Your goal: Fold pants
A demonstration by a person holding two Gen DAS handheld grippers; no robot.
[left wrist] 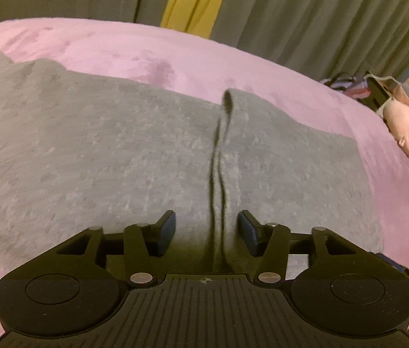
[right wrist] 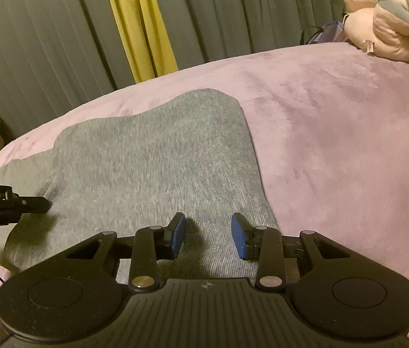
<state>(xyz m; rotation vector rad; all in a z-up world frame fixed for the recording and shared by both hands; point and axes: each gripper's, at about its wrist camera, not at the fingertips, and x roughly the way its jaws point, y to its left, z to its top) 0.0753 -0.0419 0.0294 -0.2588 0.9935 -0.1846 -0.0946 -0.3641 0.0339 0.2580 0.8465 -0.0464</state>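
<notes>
On a pink plush bedspread (left wrist: 175, 55), grey knit pants (left wrist: 102, 145) are lying flat under two handheld grippers.

Above the cloth, the left gripper (left wrist: 206, 227) is hovering with its blue-padded jaws standing apart on either side of a raised, dark-edged fold ridge (left wrist: 219, 156); neither pad is pressing on it. Further right on the same garment, the right gripper (right wrist: 207, 235) is hanging with its jaws parted, grey fabric showing in the gap, nothing pinched. Seen from the right wrist view, the pants are running away toward grey pleated curtains (right wrist: 44, 43) with a yellow strip (right wrist: 137, 23), while a pink stuffed toy (right wrist: 390, 32) is sitting at the bedspread's far right edge, well apart from the cloth.
</notes>
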